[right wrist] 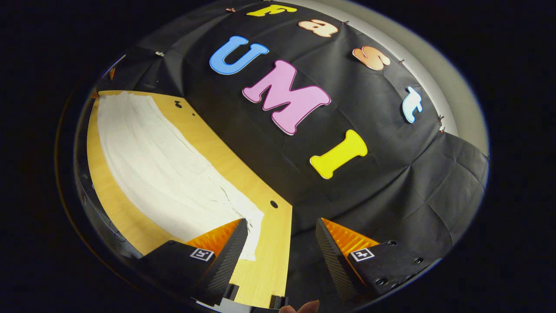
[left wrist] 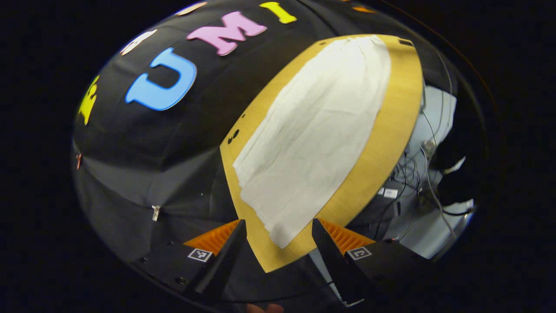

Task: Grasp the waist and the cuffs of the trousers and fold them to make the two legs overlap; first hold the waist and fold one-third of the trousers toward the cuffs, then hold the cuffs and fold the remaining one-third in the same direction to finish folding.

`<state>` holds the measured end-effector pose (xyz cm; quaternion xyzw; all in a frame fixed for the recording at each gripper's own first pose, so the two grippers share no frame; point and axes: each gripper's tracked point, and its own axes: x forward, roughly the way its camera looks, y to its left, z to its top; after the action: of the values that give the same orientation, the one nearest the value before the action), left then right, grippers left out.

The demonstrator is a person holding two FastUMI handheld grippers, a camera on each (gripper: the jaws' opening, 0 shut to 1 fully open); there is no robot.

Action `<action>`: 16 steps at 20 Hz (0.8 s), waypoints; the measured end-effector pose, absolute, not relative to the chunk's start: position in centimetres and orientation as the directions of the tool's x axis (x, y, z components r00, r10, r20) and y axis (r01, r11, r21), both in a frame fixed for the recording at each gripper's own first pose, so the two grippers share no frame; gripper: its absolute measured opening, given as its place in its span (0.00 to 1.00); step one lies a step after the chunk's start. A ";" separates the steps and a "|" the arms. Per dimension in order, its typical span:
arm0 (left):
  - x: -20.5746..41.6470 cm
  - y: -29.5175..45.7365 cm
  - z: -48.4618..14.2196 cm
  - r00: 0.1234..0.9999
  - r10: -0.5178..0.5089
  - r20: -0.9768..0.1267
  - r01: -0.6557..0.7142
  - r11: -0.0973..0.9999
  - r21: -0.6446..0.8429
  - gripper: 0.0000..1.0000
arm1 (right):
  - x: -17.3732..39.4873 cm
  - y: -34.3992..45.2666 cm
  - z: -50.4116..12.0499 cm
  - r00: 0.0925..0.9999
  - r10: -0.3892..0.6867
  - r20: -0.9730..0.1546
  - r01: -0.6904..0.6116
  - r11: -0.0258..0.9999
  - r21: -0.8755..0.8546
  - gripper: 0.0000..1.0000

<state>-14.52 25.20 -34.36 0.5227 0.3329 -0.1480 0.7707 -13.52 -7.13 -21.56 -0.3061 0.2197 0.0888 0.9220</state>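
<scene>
The trousers (left wrist: 312, 139) lie flat along the bench (left wrist: 391, 130), both grippers (left wrist: 278, 243) (right wrist: 280, 243) above opposite ends with jaws released, so a shallow pinch risks lifting one layer and leaving the legs misaligned.

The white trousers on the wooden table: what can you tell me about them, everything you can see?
The trousers are off-white, of thin, slightly creased fabric. They lie flat and stretched out lengthwise on the light wooden table, covering most of its length. They look like one long strip, so the legs seem laid together, though I cannot be sure. In the right gripper view the near end shows a ragged edge. Both grippers' jaws stand open above them, touching nothing.
</scene>
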 end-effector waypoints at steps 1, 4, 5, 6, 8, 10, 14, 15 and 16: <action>-14.4 25.5 -35.1 0.725 0.115 -0.680 0.605 0.367 0.707 0.96 | -14.1 -7.5 -22.4 0.877 0.020 -0.480 -0.305 0.796 -0.524 0.97; -13.8 26.4 -37.5 0.685 0.111 -0.721 0.670 0.296 0.681 0.96 | -15.6 -8.6 -23.8 0.854 -0.016 -0.519 -0.308 0.789 -0.531 0.97; -13.6 26.6 -38.1 0.669 0.110 -0.735 0.687 0.284 0.668 0.96 | -15.9 -8.9 -24.0 0.850 -0.024 -0.526 -0.308 0.787 -0.534 0.97; -13.5 26.6 -38.5 0.654 0.108 -0.749 0.705 0.272 0.655 0.93 | -16.1 -9.0 -24.1 0.847 -0.030 -0.531 -0.308 0.786 -0.536 0.97; -13.0 26.4 -38.7 0.632 0.102 -0.768 0.736 0.230 0.637 0.95 | -16.3 -9.2 -24.3 0.845 -0.037 -0.534 -0.307 0.783 -0.541 0.97; -11.9 26.6 -39.4 0.609 0.112 -0.785 0.760 0.203 0.618 0.96 | -16.2 -9.3 -24.2 0.845 -0.044 -0.533 -0.304 0.780 -0.547 0.97; -8.9 26.3 -39.8 0.611 0.112 -0.784 0.776 0.109 0.621 0.94 | -16.2 -10.2 -25.3 0.835 -0.052 -0.547 -0.319 0.765 -0.560 0.97; -8.2 26.3 -40.0 0.611 0.112 -0.784 0.779 0.088 0.620 0.93 | -16.2 -10.3 -25.8 0.831 -0.046 -0.555 -0.337 0.751 -0.567 0.97; -7.5 26.2 -40.2 0.610 0.114 -0.784 0.782 0.072 0.619 0.92 | -16.1 -10.5 -26.3 0.826 -0.038 -0.562 -0.361 0.730 -0.580 0.97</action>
<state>-7.52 26.18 -40.21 0.6290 0.3559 -0.2611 0.6400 -16.11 -10.46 -26.27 -0.3559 0.2804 0.0909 0.8868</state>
